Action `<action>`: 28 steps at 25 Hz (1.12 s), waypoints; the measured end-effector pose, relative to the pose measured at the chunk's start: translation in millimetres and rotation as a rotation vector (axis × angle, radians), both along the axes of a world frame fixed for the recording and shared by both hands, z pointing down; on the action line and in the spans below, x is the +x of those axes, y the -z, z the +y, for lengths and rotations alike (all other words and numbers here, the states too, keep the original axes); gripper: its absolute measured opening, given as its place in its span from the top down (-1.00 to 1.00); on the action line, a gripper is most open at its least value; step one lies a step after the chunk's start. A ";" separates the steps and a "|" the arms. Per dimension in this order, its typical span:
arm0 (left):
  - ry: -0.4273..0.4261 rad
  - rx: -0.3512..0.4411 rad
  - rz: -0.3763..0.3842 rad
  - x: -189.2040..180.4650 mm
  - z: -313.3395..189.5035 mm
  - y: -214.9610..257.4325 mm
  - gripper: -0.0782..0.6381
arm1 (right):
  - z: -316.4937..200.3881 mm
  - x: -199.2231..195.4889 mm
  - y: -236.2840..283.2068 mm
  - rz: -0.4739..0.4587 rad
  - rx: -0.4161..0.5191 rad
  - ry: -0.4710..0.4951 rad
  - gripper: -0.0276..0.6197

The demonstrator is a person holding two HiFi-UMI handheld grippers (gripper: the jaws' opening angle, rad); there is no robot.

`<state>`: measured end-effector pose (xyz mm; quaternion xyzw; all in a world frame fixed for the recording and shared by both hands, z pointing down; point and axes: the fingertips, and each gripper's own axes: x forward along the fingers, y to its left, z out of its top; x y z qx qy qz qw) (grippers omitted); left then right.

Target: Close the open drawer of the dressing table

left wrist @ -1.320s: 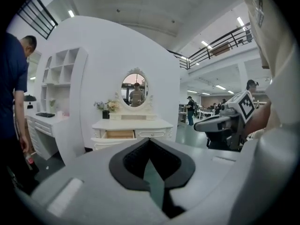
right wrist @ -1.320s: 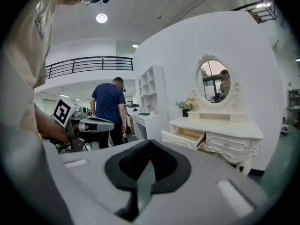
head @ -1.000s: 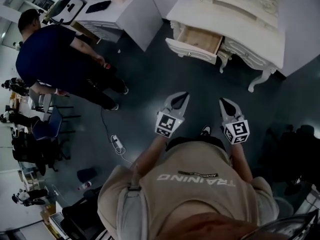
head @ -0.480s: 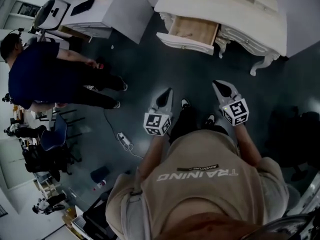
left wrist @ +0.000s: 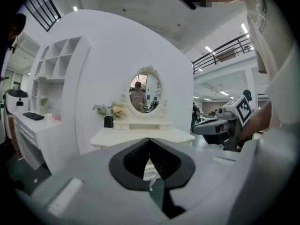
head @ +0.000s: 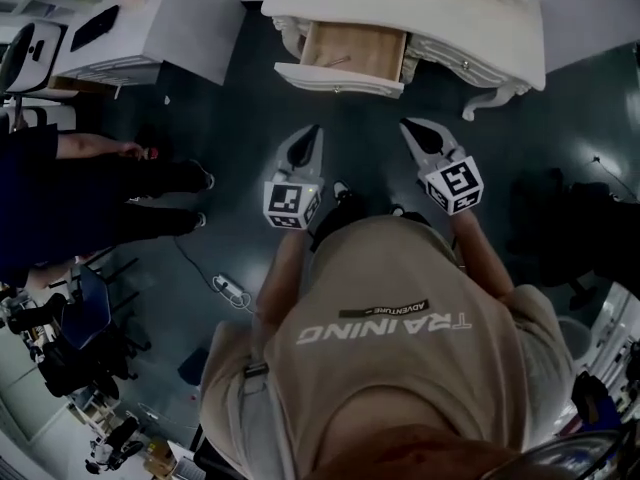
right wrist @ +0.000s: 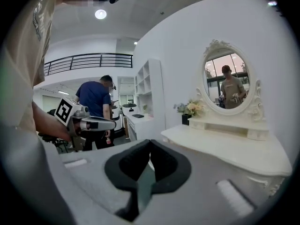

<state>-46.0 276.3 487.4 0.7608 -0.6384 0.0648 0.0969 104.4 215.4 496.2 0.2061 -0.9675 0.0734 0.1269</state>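
The white dressing table [head: 440, 18] stands at the top of the head view. Its wooden drawer [head: 350, 50] is pulled out, with the white drawer front [head: 338, 80] facing me. My left gripper [head: 313, 131] points at the drawer front from a short way off, jaws shut and empty. My right gripper [head: 410, 126] is level with it, a little right of the drawer, also shut on nothing. In the left gripper view the shut tips [left wrist: 149, 139] point at the table [left wrist: 140, 136] and its oval mirror [left wrist: 144, 93]. In the right gripper view the table top [right wrist: 229, 146] lies to the right.
A person in dark blue [head: 60, 193] stands at the left. A white desk [head: 150, 23] sits left of the dressing table. A power strip with cable [head: 228, 286] lies on the dark floor, chairs [head: 75, 323] at the lower left, dark bags [head: 560, 218] at the right.
The dressing table and its open drawer have come nearer; both grippers now sit just short of the drawer front. Both stay shut. The person in blue has slid to the left edge.
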 end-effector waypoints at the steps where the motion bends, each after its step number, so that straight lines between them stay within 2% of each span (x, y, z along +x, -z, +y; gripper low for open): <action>1: -0.009 -0.005 0.005 -12.5 -7.9 -2.7 0.79 | -9.6 -12.3 1.3 0.001 0.007 -0.015 0.90; 6: -0.040 -0.042 0.048 -71.2 -33.7 -21.5 0.79 | -42.7 -63.9 -3.5 -0.001 -0.023 -0.098 0.90; 10: -0.061 -0.083 0.044 -101.9 -51.7 -41.4 0.79 | -52.2 -85.7 -19.6 0.016 -0.063 -0.121 0.90; 14: -0.080 -0.100 0.047 -106.2 -85.6 -51.1 0.79 | -83.6 -83.5 -34.7 0.035 -0.095 -0.149 0.90; 20: -0.108 -0.143 0.016 -95.3 -148.0 -66.4 0.79 | -153.7 -87.0 -55.1 -0.012 -0.111 -0.159 0.90; 28: -0.135 -0.168 -0.056 -95.7 -253.1 -42.4 0.79 | -270.2 -101.0 -37.2 -0.088 -0.088 -0.149 0.90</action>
